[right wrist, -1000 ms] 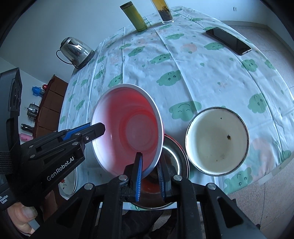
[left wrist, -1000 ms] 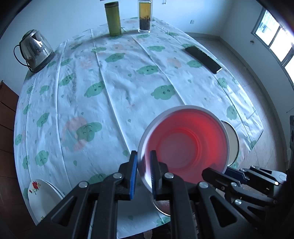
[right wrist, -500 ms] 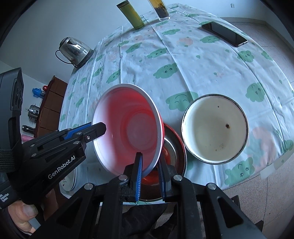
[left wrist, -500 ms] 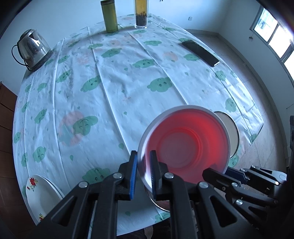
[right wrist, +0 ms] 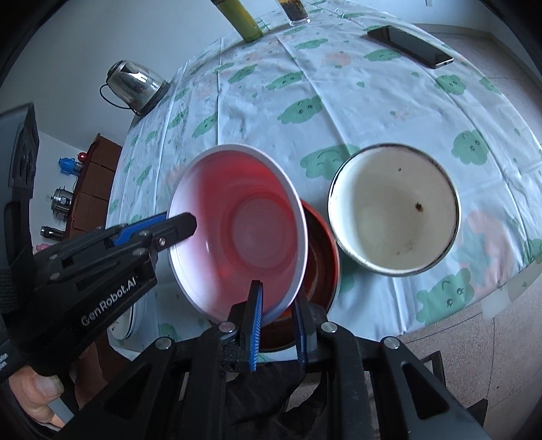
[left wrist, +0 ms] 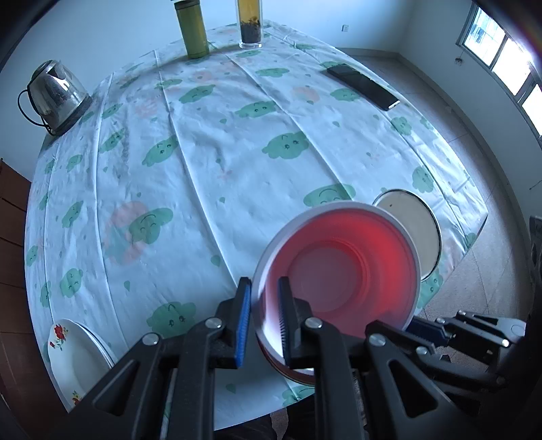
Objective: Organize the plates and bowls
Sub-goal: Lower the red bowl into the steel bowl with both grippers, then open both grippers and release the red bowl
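Note:
A white bowl with a red inside (right wrist: 244, 233) hangs tilted over the table's near edge, held from two sides. My left gripper (left wrist: 264, 291) is shut on its left rim. My right gripper (right wrist: 277, 299) is shut on its near rim. In the right wrist view my left gripper (right wrist: 169, 225) reaches in from the left. Just under the held bowl sits a metal bowl (right wrist: 327, 260) glowing red, mostly covered by it. Right of that stands a cream enamel bowl (right wrist: 393, 210) with a dark rim, also in the left wrist view as the cream bowl (left wrist: 415, 230).
White flowered plates (left wrist: 74, 358) lie stacked at the near left edge. At the far side stand a steel kettle (left wrist: 56, 96), a green flask (left wrist: 194, 30) and a glass of tea (left wrist: 250, 23). A black phone (left wrist: 362, 86) lies far right. A person's hand (right wrist: 37, 389) holds the left gripper.
The red bowl, still gripped by both grippers, has sunk slightly toward the metal bowl, which it now covers more. Nothing else has moved.

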Tool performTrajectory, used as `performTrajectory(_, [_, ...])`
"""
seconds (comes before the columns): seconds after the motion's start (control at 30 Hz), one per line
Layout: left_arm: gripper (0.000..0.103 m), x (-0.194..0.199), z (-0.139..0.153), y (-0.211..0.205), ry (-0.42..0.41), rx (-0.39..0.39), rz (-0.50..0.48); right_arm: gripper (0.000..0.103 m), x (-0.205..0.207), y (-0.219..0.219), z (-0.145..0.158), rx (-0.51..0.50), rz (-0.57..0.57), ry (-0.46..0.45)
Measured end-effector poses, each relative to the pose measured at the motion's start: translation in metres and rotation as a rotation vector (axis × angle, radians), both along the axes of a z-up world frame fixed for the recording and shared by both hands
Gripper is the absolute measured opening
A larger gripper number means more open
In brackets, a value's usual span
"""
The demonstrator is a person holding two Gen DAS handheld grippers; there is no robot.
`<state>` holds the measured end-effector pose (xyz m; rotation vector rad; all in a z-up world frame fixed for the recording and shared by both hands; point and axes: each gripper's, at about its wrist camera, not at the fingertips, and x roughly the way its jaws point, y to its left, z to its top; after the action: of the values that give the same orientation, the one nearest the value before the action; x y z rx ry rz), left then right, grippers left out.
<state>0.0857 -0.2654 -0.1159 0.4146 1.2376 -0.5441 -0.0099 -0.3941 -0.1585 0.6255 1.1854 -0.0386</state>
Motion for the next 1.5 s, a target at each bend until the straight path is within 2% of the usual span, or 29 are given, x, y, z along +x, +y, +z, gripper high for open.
performTrajectory(0.4, [0.012, -0.005, -0.012, -0.001, 0.017, 0.039, -0.02, 0.02, -0.01, -0.001, -0.011, 0.059, 0.013, 0.016])
performTrajectory(0.73, [0.012, -0.006, -0.025, 0.003, 0.062, 0.054, -0.004, 0.02, -0.012, -0.006, -0.018, 0.121, 0.017, 0.032])
performTrajectory(1.0, [0.013, -0.005, -0.03, 0.007, 0.09, 0.056, 0.007, 0.02, -0.008, -0.008, -0.019, 0.131, 0.03, 0.036])
performTrajectory(1.5, [0.013, -0.005, -0.029, 0.009, 0.1, 0.041, 0.014, 0.02, -0.005, -0.004, -0.016, 0.087, 0.041, 0.04])
